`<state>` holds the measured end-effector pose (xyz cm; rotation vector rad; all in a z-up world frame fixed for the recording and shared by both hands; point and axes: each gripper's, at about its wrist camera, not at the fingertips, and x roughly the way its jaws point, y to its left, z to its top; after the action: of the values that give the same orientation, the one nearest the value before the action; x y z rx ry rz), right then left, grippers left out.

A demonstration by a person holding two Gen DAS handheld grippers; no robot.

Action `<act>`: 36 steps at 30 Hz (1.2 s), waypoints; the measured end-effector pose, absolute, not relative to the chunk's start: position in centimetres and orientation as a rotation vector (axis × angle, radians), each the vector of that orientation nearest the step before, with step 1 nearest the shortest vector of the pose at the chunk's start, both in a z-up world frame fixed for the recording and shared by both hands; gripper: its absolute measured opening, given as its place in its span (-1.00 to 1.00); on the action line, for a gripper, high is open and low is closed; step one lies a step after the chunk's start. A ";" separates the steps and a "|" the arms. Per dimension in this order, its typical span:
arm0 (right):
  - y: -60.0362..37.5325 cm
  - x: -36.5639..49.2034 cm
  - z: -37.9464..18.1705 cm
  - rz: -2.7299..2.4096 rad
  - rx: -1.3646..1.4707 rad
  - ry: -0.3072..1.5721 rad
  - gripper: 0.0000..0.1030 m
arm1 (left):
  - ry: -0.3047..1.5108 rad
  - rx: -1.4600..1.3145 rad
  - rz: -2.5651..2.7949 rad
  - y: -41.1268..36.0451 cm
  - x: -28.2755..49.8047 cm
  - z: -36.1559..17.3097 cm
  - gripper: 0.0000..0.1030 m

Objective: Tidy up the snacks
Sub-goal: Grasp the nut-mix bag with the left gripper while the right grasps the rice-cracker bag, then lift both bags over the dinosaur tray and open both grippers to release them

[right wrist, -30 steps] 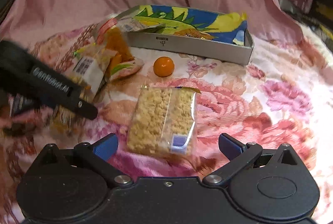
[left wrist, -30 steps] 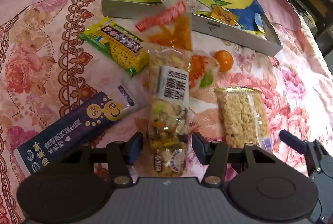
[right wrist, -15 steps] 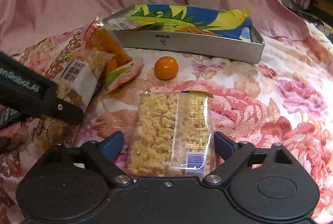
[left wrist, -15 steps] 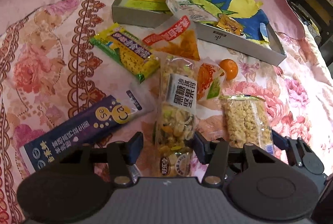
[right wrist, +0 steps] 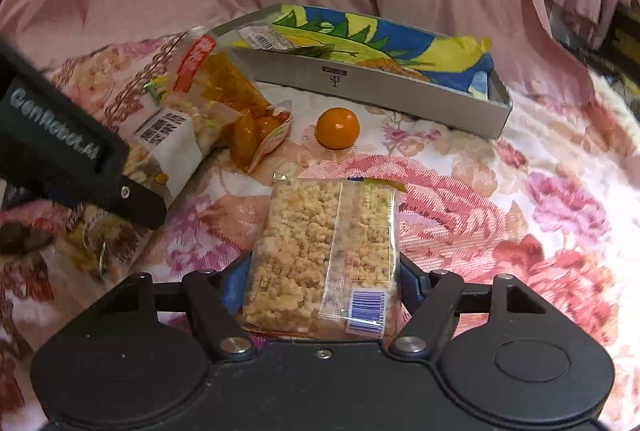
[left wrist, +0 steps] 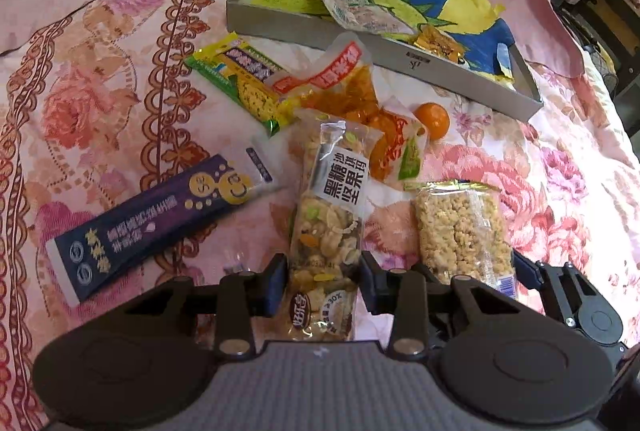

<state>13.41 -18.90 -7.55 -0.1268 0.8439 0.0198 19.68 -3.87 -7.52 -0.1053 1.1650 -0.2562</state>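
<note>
My left gripper (left wrist: 322,281) is shut on the near end of a clear nut-bar packet (left wrist: 332,215) with a black-and-white label, lying on the floral cloth. My right gripper (right wrist: 322,289) is shut on the near end of a puffed-rice cracker packet (right wrist: 324,255), which also shows in the left wrist view (left wrist: 460,231). A grey tray (left wrist: 400,53) with a colourful lining stands at the back; it holds two small packets. The tray also shows in the right wrist view (right wrist: 372,83).
On the cloth lie a dark blue stick packet (left wrist: 160,219), a green-yellow snack bar (left wrist: 244,87), an orange jelly bag (left wrist: 340,87), a small orange-green packet (left wrist: 400,151) and a small orange (right wrist: 337,127). The left gripper's body (right wrist: 68,155) fills the right view's left side.
Both grippers moved forward over their packets and closed: the left on the nut bar, the right on the rice cracker packet.
</note>
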 end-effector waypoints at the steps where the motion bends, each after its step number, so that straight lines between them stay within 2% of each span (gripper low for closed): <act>1: -18.7 13.2 -7.5 0.022 -0.146 0.840 0.42 | 1.174 -0.105 -0.260 -4.0 19.6 -7.6 -0.21; 9: -17.8 10.7 -6.2 0.018 -0.285 0.782 0.42 | 1.180 -0.204 -0.300 -3.2 18.9 -6.7 -0.21; 16: -17.4 9.2 -4.9 0.036 -0.307 0.730 0.42 | 1.034 -0.246 -0.329 -2.7 17.9 -4.2 -0.21; 30: -17.4 8.2 -1.7 -0.026 -0.341 0.445 0.42 | 0.722 -0.326 -0.236 -1.0 18.7 -0.4 -0.21; 36: -18.0 10.2 0.1 -0.038 -0.334 0.345 0.42 | 0.551 -0.248 -0.197 -1.0 20.9 1.5 -0.21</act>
<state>10.21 -18.03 0.06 -0.3337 0.3447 -0.0384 20.87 -0.97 1.46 -0.2484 0.5510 -0.1972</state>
